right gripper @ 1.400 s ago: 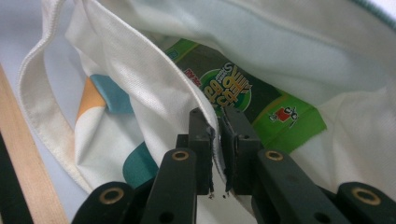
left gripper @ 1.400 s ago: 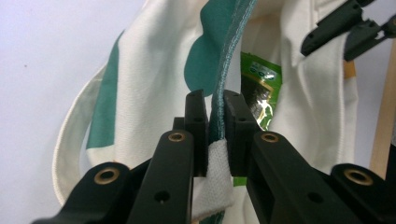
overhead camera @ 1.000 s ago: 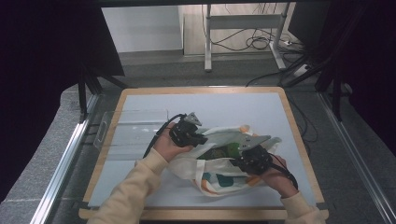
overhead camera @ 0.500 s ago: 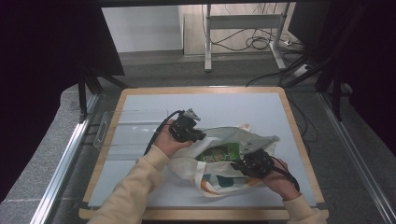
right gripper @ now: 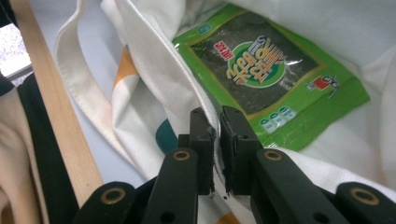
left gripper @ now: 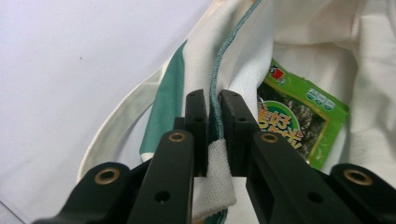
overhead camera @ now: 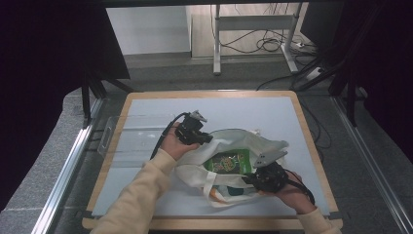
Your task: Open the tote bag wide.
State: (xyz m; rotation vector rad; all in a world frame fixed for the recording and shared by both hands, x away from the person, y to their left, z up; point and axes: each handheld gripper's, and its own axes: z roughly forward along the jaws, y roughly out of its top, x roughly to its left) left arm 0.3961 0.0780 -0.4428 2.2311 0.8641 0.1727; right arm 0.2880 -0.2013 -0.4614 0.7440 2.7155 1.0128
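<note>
The left gripper is clamping the teal-stitched rim of the cloth tote bag, its jaws pressing the fabric between them. The right gripper is pinching the opposite rim of the bag's mouth the same way. In the high view the left gripper is sitting at about ten o'clock from the bag and the right gripper at about five o'clock, so the two are holding the mouth apart near the table's middle.

The bag is looking soft and limp, probably light, sagging wherever it is unsupported; the hemmed rim is the sensible place to grip, since the doubled cloth is resisting slipping. Inside, a green snack packet is lying flat, likely thin, crinkly and slick.

Compared with a second ago, both grippers are staying closed on the rim; the right one is sitting slightly lower toward six o'clock, and the mouth is gaping a little wider.
</note>
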